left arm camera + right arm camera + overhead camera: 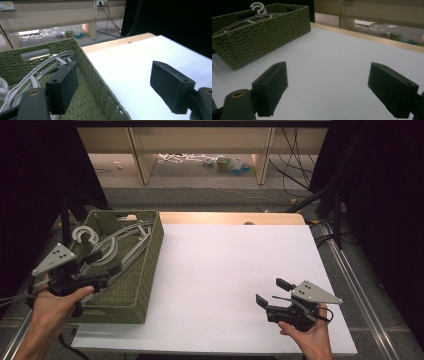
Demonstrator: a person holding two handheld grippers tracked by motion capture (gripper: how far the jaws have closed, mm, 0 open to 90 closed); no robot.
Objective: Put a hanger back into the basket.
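A green woven basket [149, 262] stands at the table's left side, and pale grey clothes hangers [107, 251] lie in it with their hooks toward the far left. My left gripper [102, 264] hovers over the basket's near half. Its jaws are open with nothing between them. In the left gripper view [113, 75] one jaw is above the hangers [37, 72] and the other is past the basket's wall [100, 82], over the white tabletop. My right gripper [272, 292] rests low at the front right, open and empty, pointing toward the basket [262, 37] and the hangers [258, 8].
The white tabletop [235, 265] lies between basket and right gripper, with a wooden strip [230, 218] at its far edge. Beyond it are shelf legs, cables and small clutter on the floor [227, 165]. Dark stands flank both sides.
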